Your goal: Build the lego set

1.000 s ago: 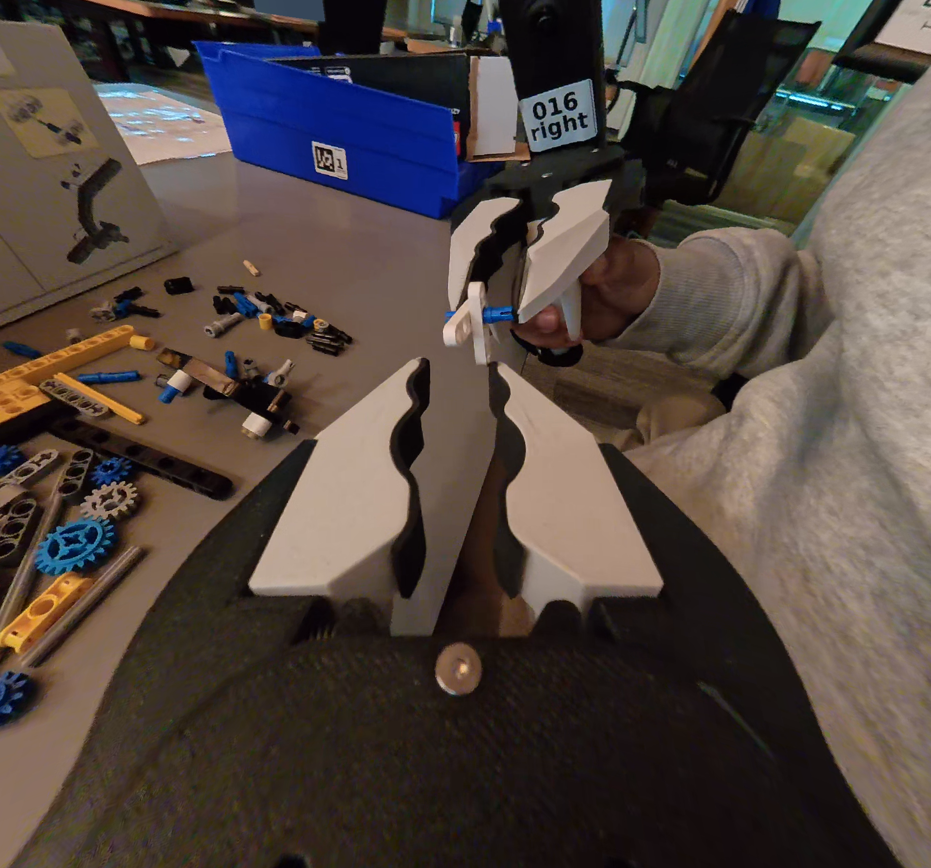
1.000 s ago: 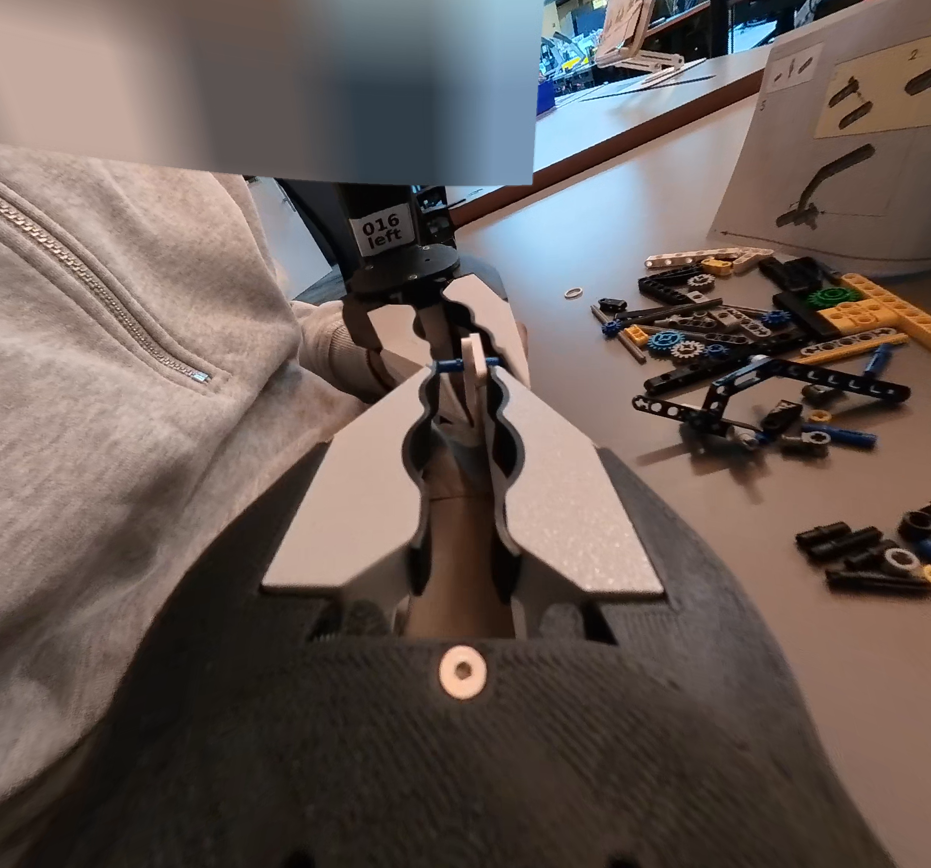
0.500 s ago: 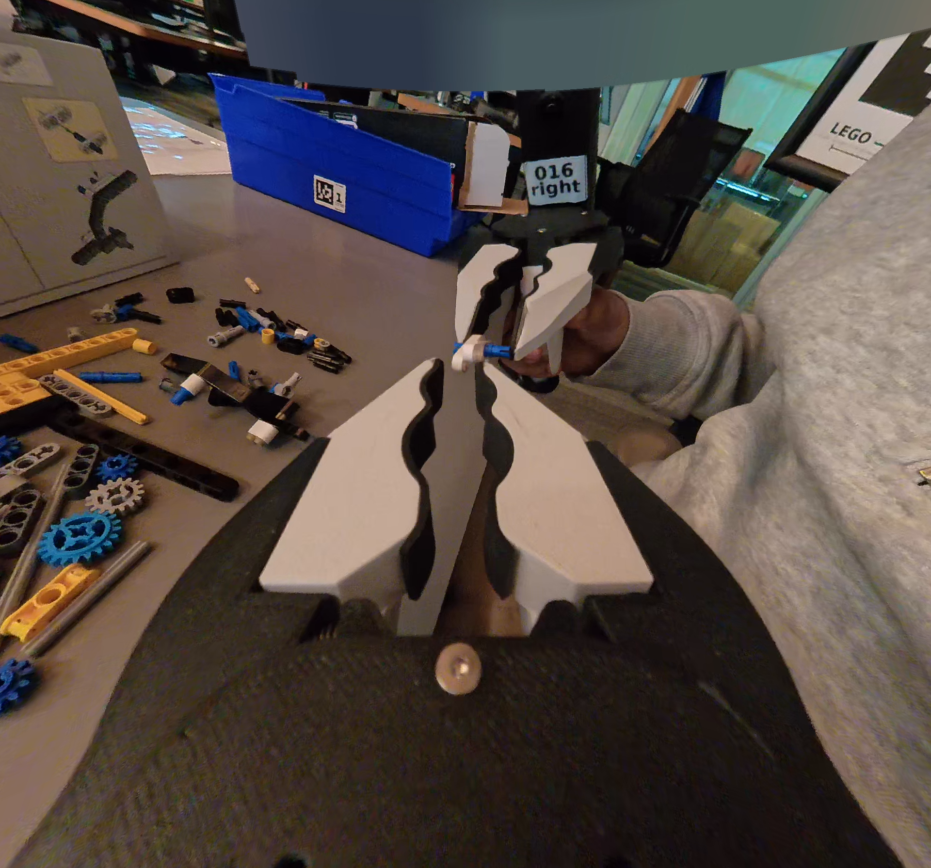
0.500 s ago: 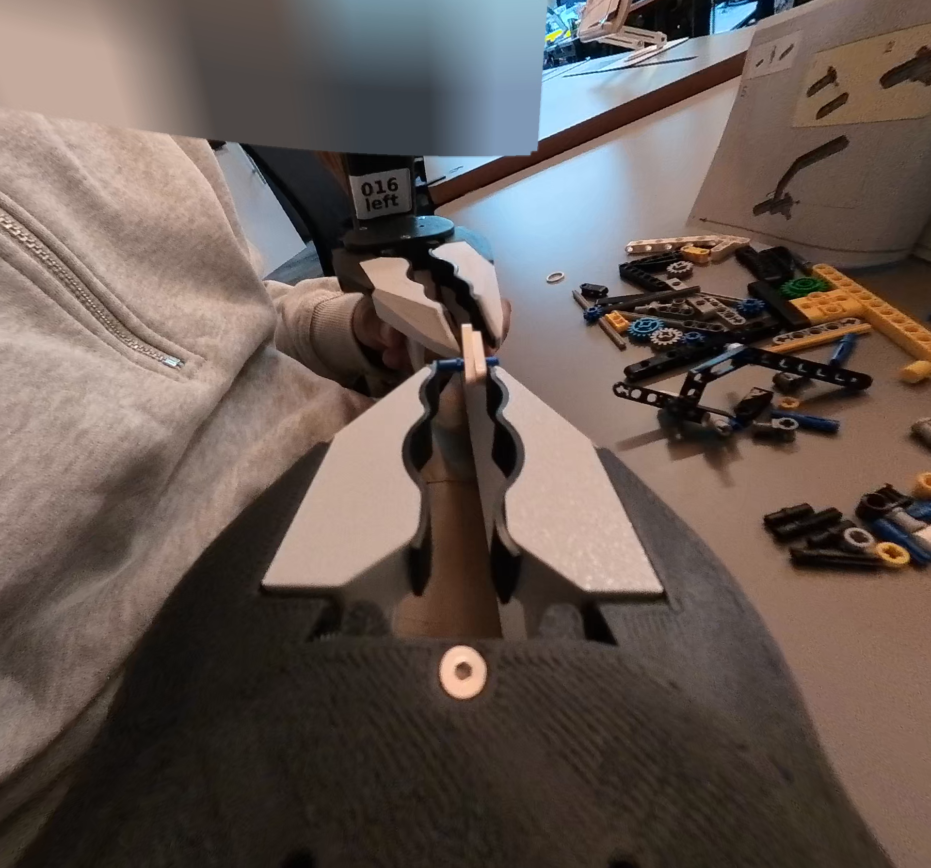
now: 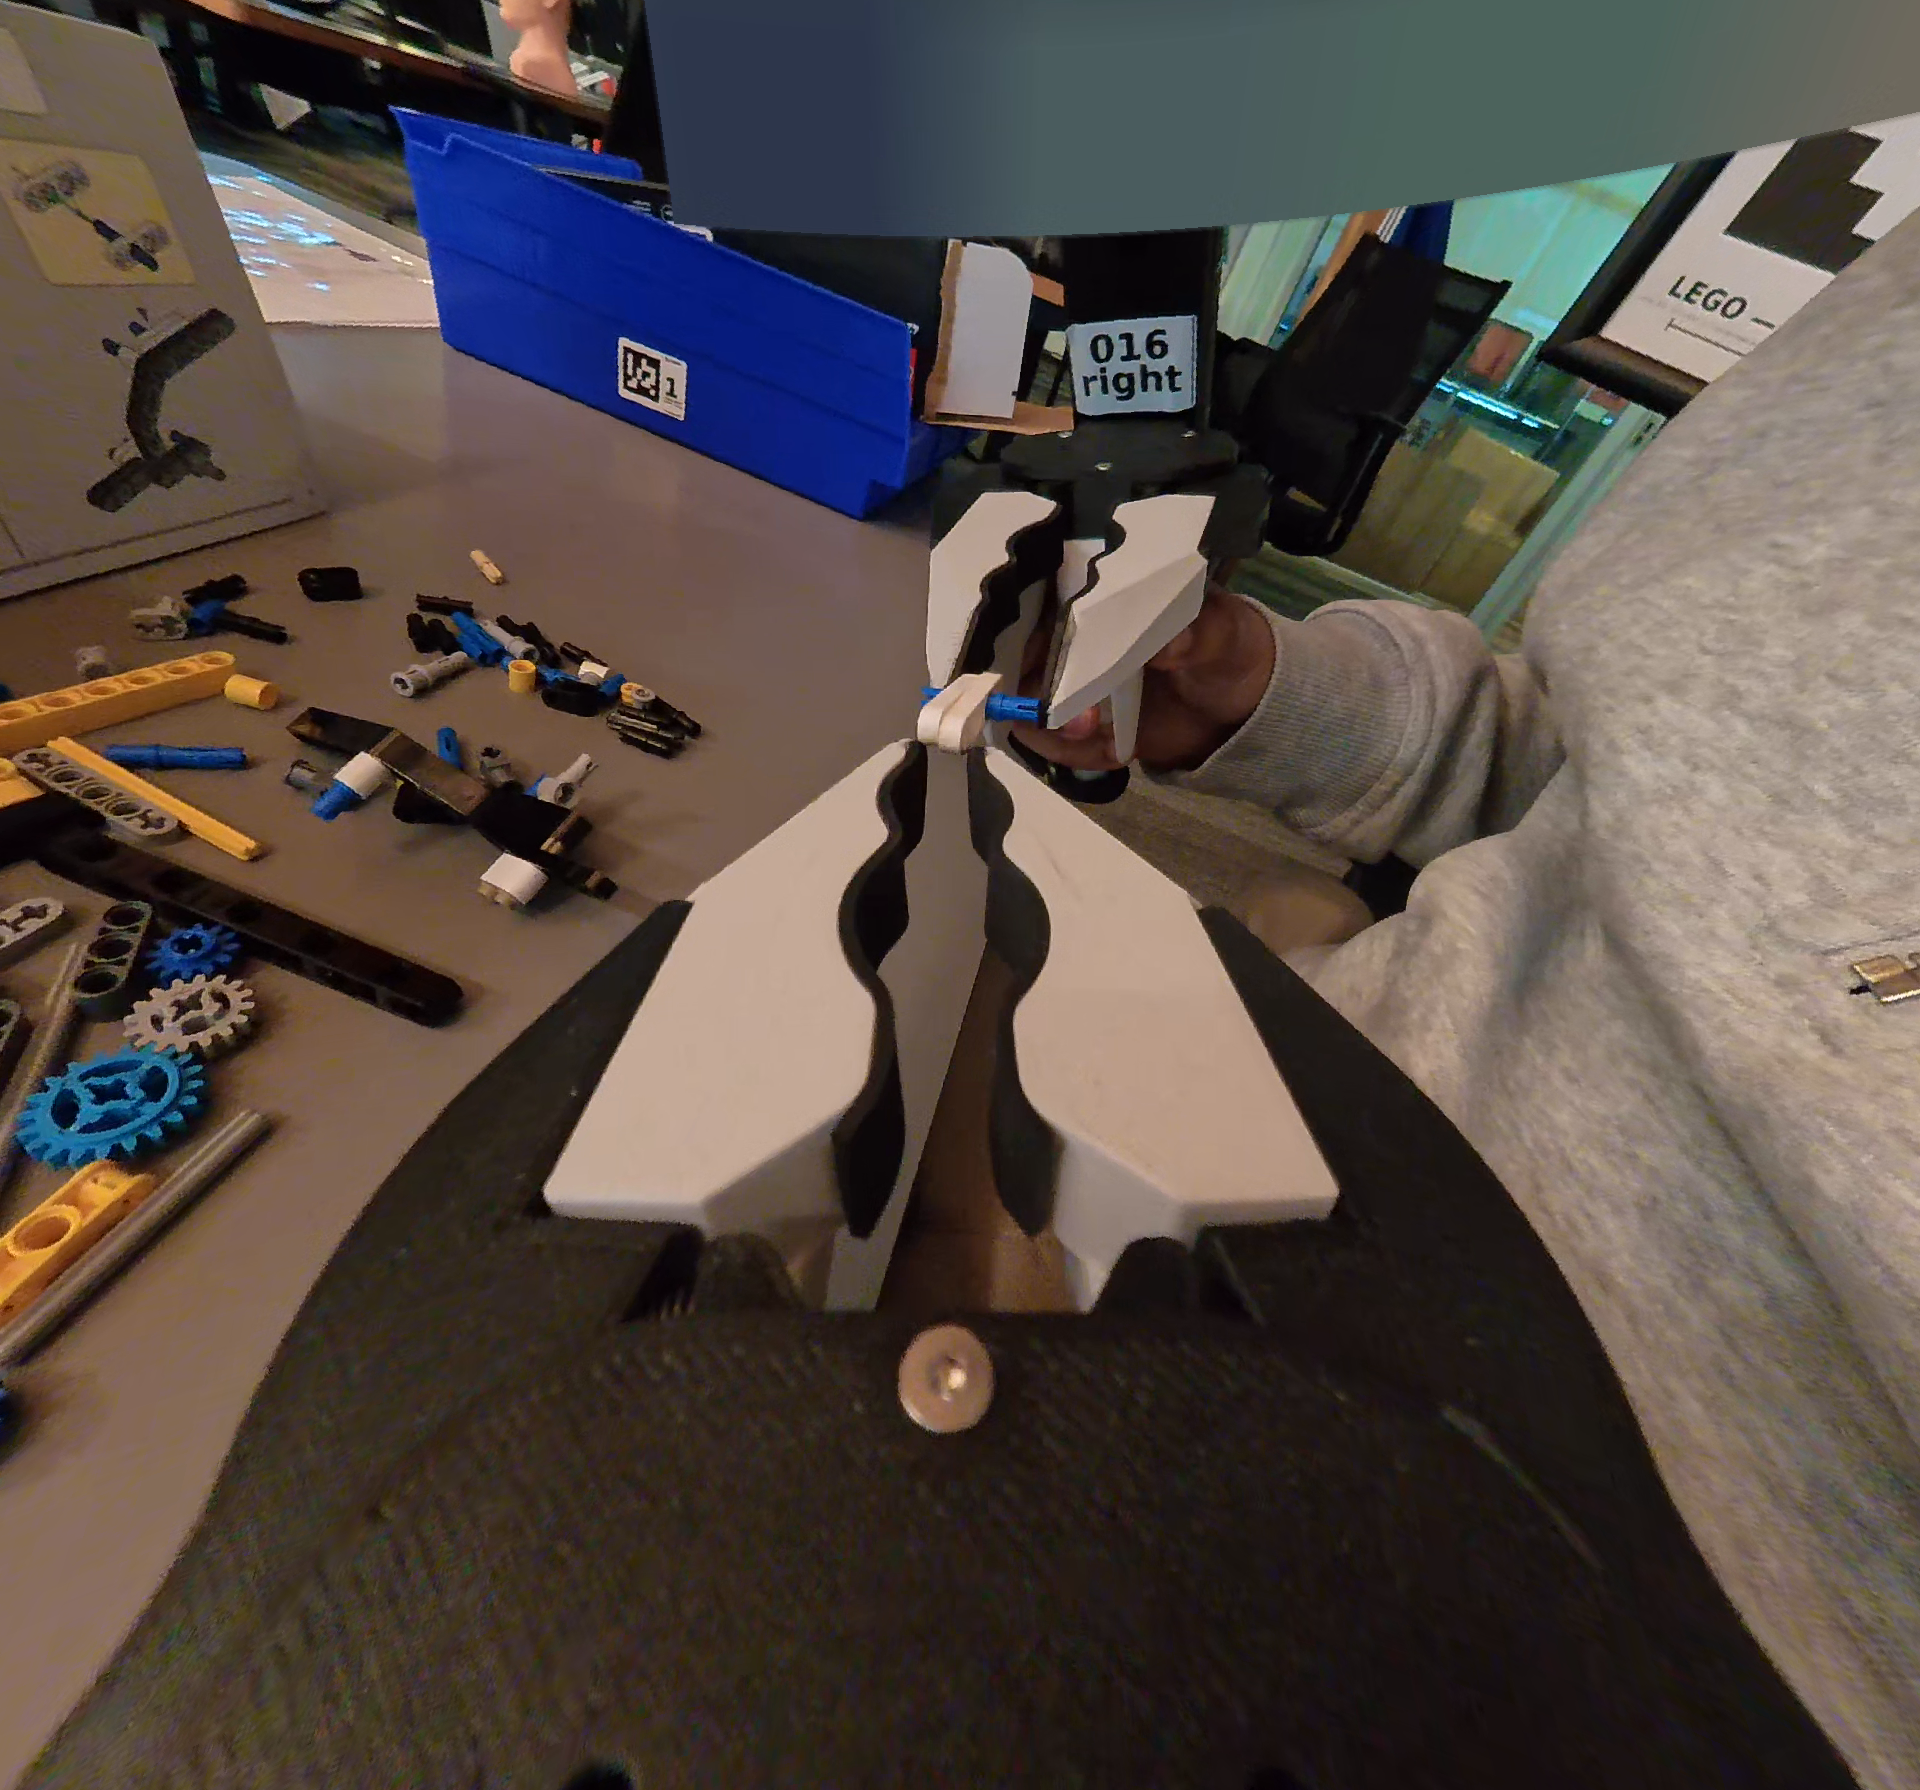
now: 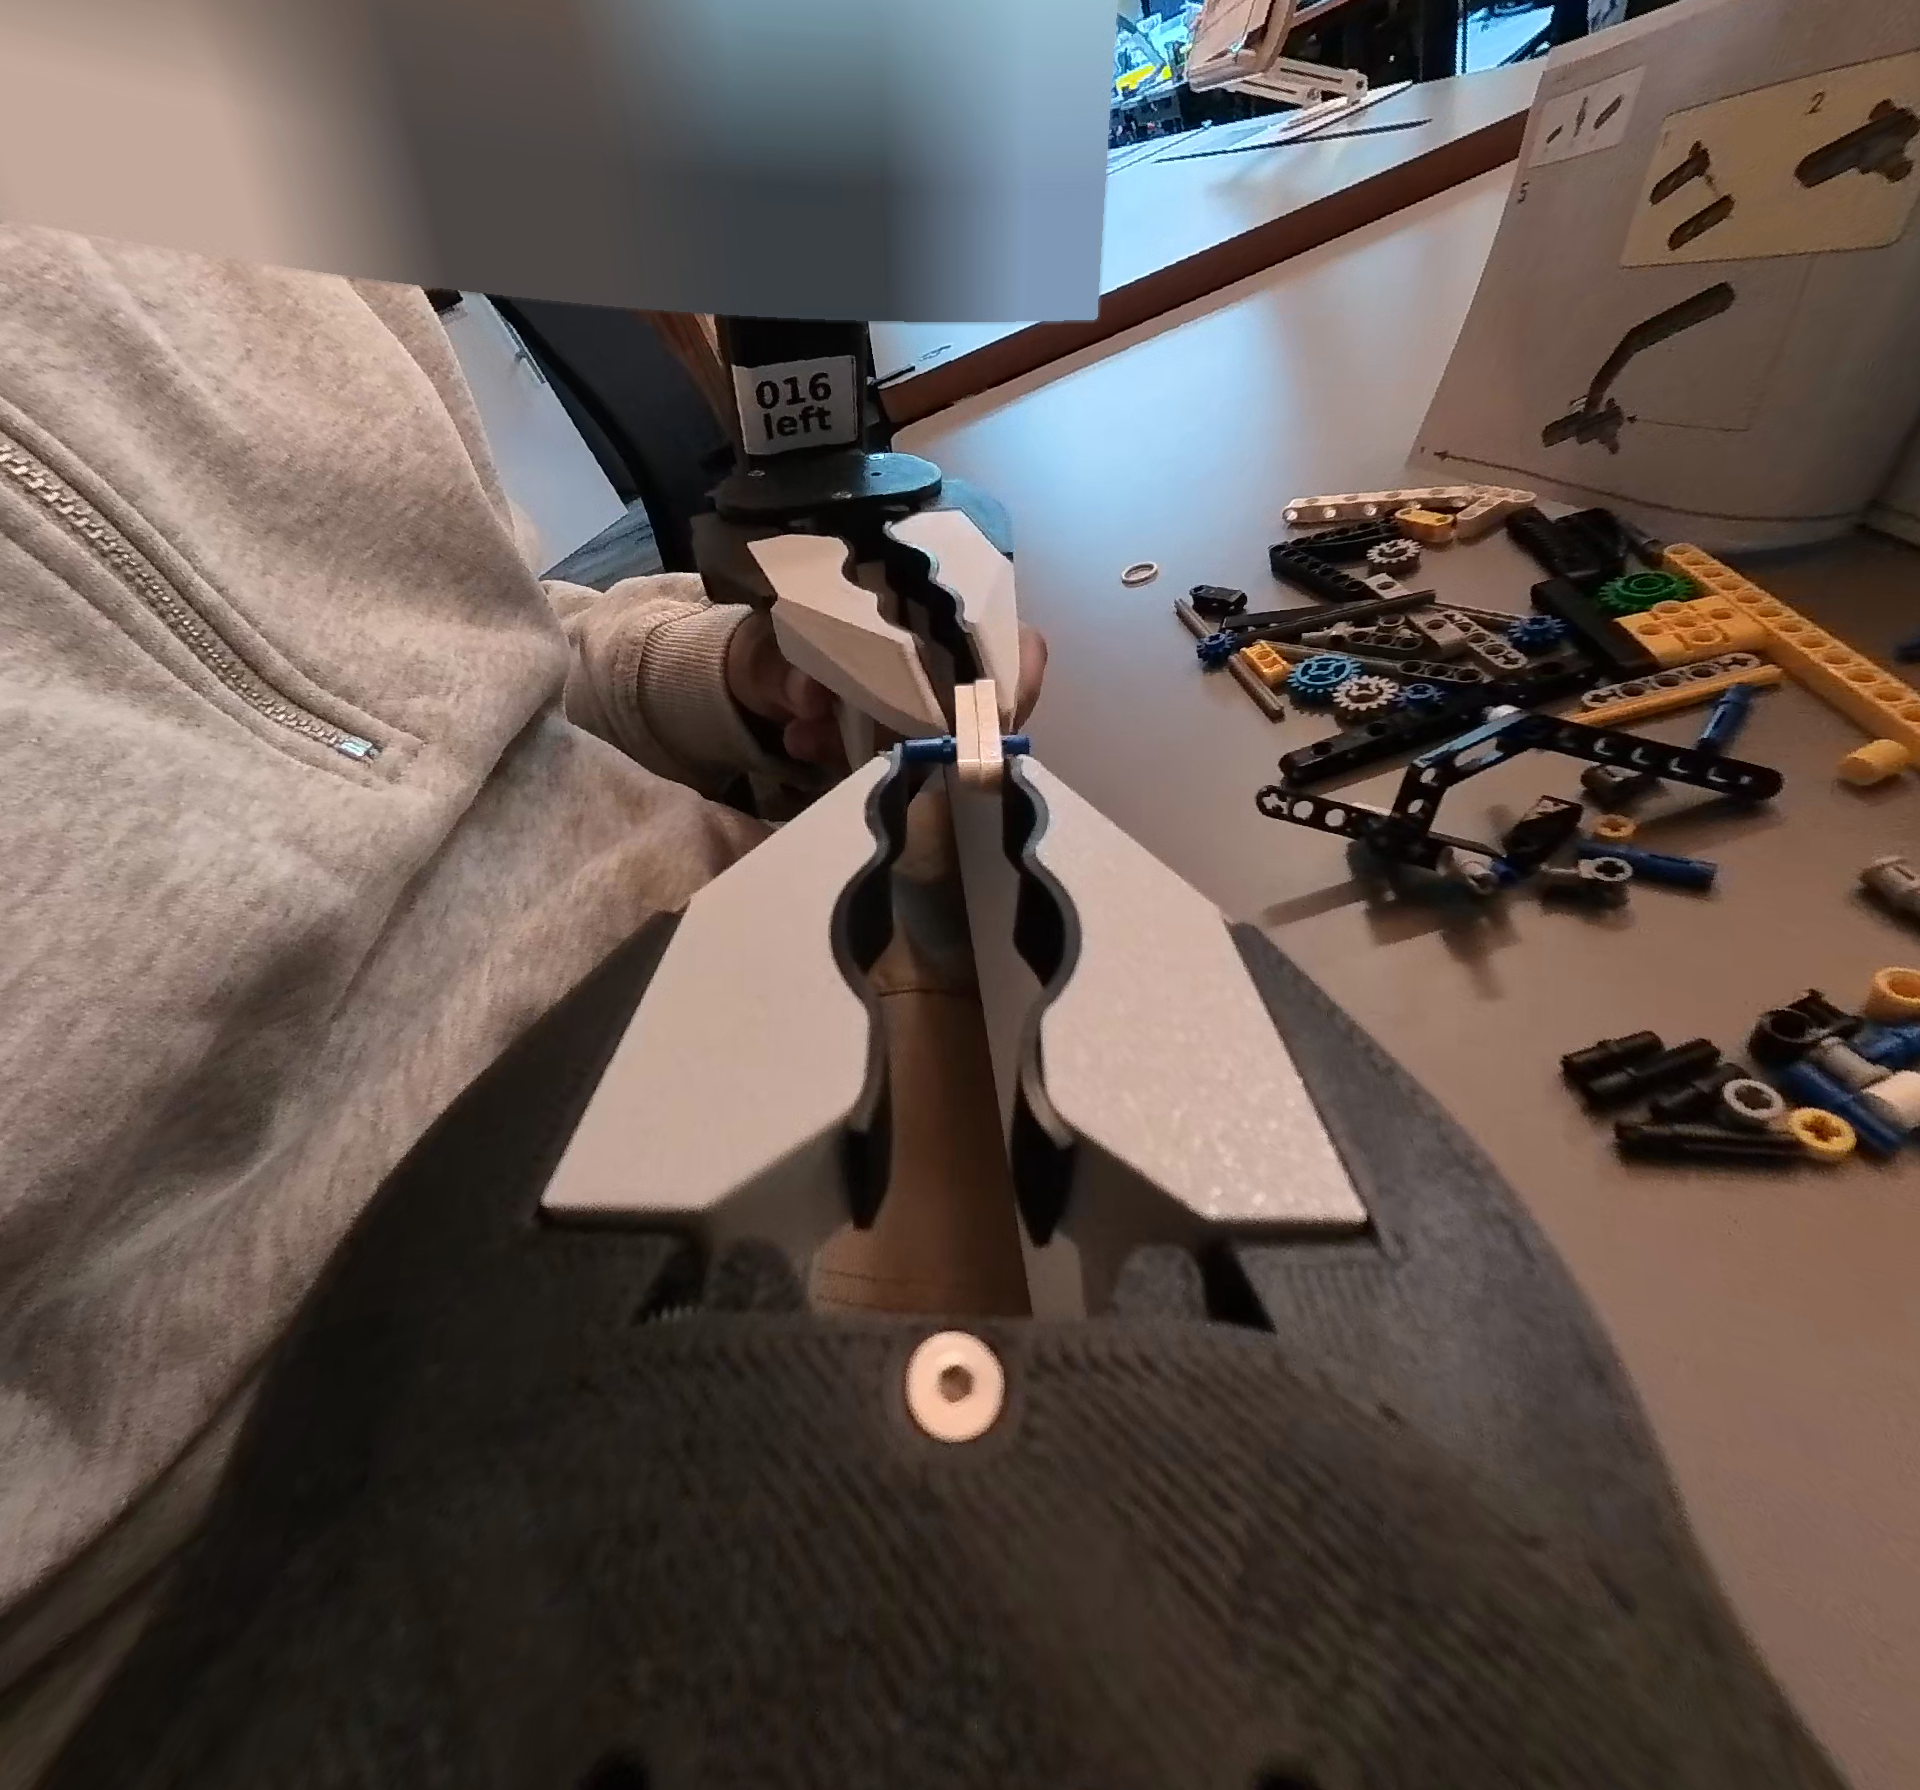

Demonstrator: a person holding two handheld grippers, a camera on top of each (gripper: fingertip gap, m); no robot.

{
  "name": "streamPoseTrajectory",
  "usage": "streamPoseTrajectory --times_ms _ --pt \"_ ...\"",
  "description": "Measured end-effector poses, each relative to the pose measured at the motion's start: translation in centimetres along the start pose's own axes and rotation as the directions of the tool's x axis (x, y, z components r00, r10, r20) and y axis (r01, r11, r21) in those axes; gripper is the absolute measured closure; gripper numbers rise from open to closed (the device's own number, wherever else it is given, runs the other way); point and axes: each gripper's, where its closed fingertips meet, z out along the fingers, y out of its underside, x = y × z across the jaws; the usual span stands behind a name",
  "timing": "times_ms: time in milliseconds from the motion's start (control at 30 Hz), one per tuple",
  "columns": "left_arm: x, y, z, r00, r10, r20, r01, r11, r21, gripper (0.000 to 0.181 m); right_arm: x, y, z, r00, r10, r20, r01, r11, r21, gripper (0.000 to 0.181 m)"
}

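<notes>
My right gripper [image 6: 961, 766] is shut on a short blue pin [image 6: 925, 751] that passes through a small white beam [image 6: 979, 734]. It holds them in the air in front of the person's grey sweatshirt. My left gripper [image 5: 943, 753] faces it tip to tip, and its jaws are closed to a narrow gap on the other end of the white beam [image 5: 956, 714]. The blue pin [image 5: 1013, 707] sticks out sideways toward the right gripper's fingers [image 5: 1117, 618]. In the right wrist view the left gripper's fingers [image 6: 862, 639] meet the beam's top.
Loose Lego Technic parts, gears and beams lie on the grey table [image 5: 727, 587], to the left in the left wrist view [image 5: 468, 784] and to the right in the right wrist view [image 6: 1507, 701]. A blue bin [image 5: 665, 358] and propped instruction sheets [image 6: 1714, 286] stand behind them. My left and right fingertips are right by each other.
The two grippers have come together. The left jaws have narrowed onto the white beam, which the right gripper keeps holding by the blue pin.
</notes>
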Motion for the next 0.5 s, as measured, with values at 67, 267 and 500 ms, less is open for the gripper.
streamPoseTrajectory --times_ms 67,267,500 --pt "-0.01 0.01 -0.03 1.0 -0.008 -0.004 0.008 1.0 0.0 0.175 0.01 0.03 0.01 1.0 0.0 0.0 0.0 1.0 -0.002 0.165" --pt "-0.01 0.08 -0.11 1.0 -0.02 -0.013 0.02 1.0 -0.004 0.174 -0.03 0.12 0.1 1.0 -0.002 0.003 0.002 1.0 -0.009 0.166" --pt "0.13 0.1 -0.16 0.999 -0.043 -0.033 0.043 0.999 -0.01 0.176 0.03 0.27 0.08 1.0 -0.018 -0.006 0.018 1.0 -0.02 0.175"
